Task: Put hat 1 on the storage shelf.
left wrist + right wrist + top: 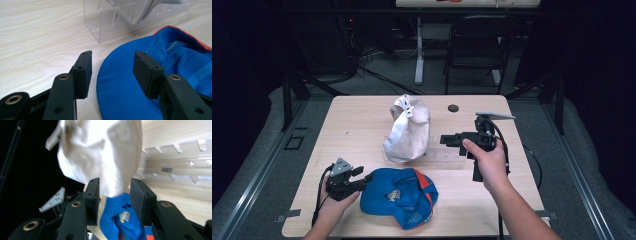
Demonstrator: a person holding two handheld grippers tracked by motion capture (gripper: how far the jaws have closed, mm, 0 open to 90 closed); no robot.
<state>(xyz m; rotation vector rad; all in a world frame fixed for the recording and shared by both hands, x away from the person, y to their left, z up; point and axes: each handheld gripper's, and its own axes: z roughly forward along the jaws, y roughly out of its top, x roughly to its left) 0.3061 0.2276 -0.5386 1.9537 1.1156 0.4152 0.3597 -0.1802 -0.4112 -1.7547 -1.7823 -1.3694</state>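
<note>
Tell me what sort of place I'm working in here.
Probably a lab or studio set up for recording, not a home: a lone wooden table on grey floor matting, dark surroundings, loose cables on the floor behind and a folding chair by a desk leg.

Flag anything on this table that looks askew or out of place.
The blue cap lies upside down near the front edge, its inside facing up, beside the left gripper. The white cap sits crumpled and leaning on the clear acrylic rack. Nothing looks spilled or damaged.

Wooden table [362, 125]: blue cap [399, 197], clear rack [105, 25] with white cap [408, 130]
</note>
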